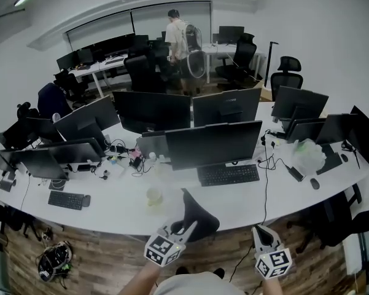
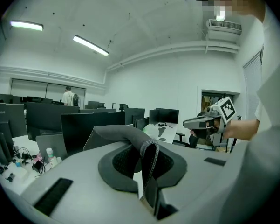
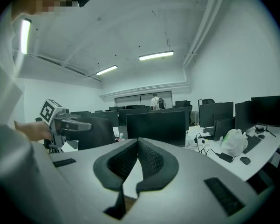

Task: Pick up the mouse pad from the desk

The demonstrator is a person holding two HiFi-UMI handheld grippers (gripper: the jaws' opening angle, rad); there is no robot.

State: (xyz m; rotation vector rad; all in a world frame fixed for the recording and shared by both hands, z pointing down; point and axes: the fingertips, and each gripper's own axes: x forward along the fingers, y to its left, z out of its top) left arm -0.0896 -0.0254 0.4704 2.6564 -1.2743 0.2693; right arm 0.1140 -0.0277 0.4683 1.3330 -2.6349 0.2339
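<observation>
Head view shows the left gripper [image 1: 185,231] with its fingers closed on one edge of the mouse pad [image 1: 199,217]. The pad hangs clear of the desk [image 1: 245,198], nearer the person than the keyboard [image 1: 228,174] and to its left. The right gripper [image 1: 262,232], on the keyboard's near right, has its fingers closed on nothing. The pad is limp and pinched by a thin strip only, so a quick swing could pull it free. What looks like a pale cup [image 1: 155,195] stands left of the keyboard, and a drooping corner might brush it. Nothing else blocks the way.
</observation>
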